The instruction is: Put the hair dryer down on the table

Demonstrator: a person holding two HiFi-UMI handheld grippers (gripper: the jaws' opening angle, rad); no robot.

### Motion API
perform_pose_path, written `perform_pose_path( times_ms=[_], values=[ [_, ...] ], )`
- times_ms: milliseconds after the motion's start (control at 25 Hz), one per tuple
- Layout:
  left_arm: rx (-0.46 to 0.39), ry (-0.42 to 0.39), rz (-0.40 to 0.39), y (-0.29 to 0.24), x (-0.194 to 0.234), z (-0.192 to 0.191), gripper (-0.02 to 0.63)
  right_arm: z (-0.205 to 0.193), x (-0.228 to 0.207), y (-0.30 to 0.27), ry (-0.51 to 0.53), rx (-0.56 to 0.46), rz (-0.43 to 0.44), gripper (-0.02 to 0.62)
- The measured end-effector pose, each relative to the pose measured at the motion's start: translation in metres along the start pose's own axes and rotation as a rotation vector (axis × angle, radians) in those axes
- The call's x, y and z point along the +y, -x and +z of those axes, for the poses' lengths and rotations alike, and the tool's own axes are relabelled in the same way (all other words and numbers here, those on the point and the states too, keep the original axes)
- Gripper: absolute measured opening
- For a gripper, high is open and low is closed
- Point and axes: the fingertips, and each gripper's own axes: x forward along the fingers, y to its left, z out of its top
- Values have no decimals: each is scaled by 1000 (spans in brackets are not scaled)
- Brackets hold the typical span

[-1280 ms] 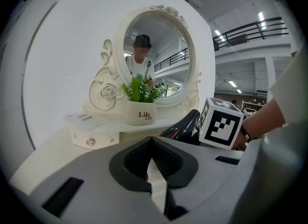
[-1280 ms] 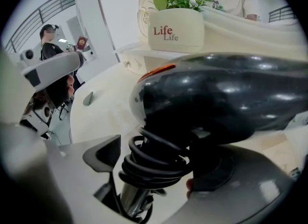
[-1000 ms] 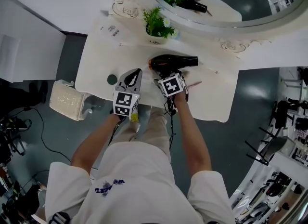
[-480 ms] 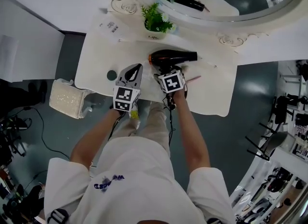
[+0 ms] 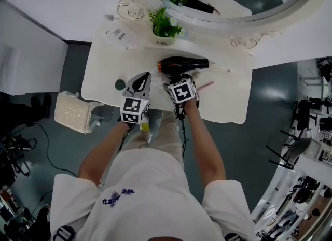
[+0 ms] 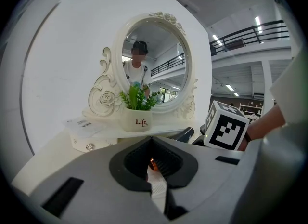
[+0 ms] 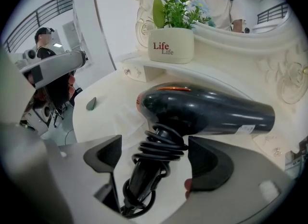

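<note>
A black hair dryer [image 5: 182, 64] lies on the white table [image 5: 228, 105], nozzle to the right, its orange-ringed back end to the left. In the right gripper view the hair dryer [image 7: 207, 110] has its cord coiled round the handle. My right gripper [image 7: 154, 158] is open, and the handle lies between the two jaws without touching either pad. From the head view my right gripper [image 5: 179, 81] sits just in front of the dryer. My left gripper [image 5: 146, 76] hovers to its left, shut and empty. In its own view the left gripper [image 6: 151, 140] faces the mirror.
A potted plant [image 5: 163, 26] stands behind the dryer under an ornate oval mirror [image 5: 233, 22]. A small dark disc [image 5: 120, 84] lies at the left and a pink pen [image 5: 206, 85] at the right. A white box [image 6: 86, 134] sits at the back left. A sack [image 5: 71, 111] lies on the floor.
The head view has shifted slightly. The dryer stays lying on the table and both grippers hold nearly the same places beside it.
</note>
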Motion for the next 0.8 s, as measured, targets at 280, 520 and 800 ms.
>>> perform_pose_path(
  times_ms=[280,520,800],
  values=[
    [-29,1,24,23,-6,12,9,-9,-3,18,-66,-44,-22,443],
    [-31,-5,33,29,-4,14,9,-10,-4,27,-104,-95,-59,440],
    [-56,-19,35,40,-6,28,9,6,13,63,-168,-209,-47,433]
  ],
)
